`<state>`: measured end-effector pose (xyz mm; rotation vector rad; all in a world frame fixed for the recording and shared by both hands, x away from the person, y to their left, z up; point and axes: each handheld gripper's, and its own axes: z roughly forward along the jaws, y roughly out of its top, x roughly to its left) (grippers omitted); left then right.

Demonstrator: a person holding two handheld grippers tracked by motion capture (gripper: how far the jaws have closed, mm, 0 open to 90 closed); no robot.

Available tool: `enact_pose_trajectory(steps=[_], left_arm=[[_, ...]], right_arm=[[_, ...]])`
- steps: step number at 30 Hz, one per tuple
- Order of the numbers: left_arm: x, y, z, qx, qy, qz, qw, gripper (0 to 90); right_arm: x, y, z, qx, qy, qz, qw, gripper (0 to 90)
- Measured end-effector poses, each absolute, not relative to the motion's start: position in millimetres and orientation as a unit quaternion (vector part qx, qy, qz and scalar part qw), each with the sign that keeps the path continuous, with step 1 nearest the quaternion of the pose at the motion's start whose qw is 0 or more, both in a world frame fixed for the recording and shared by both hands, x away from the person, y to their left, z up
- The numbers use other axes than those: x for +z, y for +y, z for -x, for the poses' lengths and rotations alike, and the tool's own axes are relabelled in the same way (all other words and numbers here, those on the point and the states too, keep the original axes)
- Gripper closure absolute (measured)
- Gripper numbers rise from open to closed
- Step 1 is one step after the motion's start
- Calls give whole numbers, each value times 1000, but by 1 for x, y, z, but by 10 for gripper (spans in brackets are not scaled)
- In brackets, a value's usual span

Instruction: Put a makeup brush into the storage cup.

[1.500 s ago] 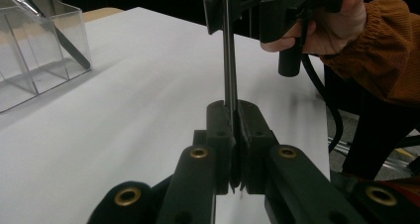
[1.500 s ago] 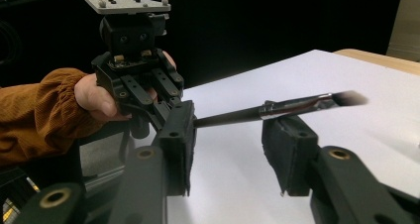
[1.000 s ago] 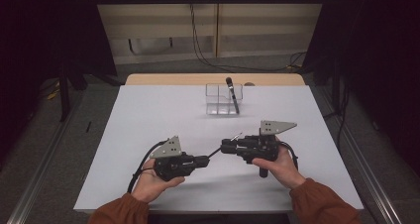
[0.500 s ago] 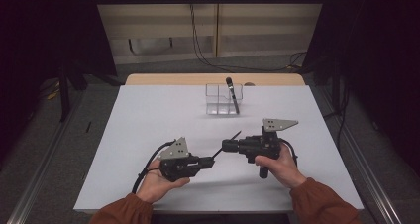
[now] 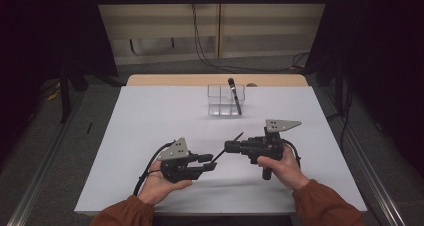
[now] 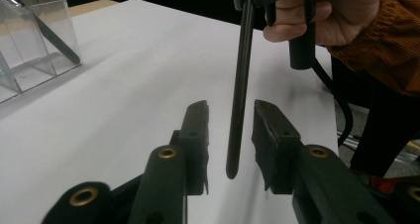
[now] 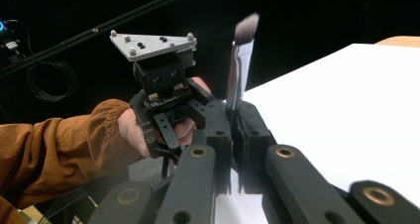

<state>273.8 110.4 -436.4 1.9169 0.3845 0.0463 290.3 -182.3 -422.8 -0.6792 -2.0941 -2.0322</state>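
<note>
My right gripper (image 5: 229, 146) is shut on a makeup brush (image 5: 223, 152), held above the white table (image 5: 150, 116) near its front middle. In the right gripper view the jaws (image 7: 236, 112) clamp the silver ferrule (image 7: 240, 70), and the bristles (image 7: 246, 26) point up. The brush's thin black handle (image 6: 240, 85) slants down to my left gripper (image 5: 209, 161). That gripper (image 6: 230, 135) is open, with the handle's end hanging between its jaws, touching neither pad. A hand holds each gripper.
A clear plastic organizer (image 5: 226, 100) stands at the back middle of the table with another dark brush (image 5: 234, 93) leaning in it. It also appears at the upper left of the left gripper view as the organizer (image 6: 29, 40). Cables trail from both grippers.
The left gripper has shifted slightly and tilted up toward the brush handle. The right gripper holds the brush almost still.
</note>
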Motion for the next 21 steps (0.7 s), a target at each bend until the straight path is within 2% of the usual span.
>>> enact_pose_trajectory(steps=[10,21], left_arm=[[-435,117,-272,34,184,-806,561,526],[-433,126,-275,64,217,-801,554,288]], right_arm=[[-421,-187,-290,-673,-700,231,61,866],[-419,-193,-291,-667,-705,237,44,866]])
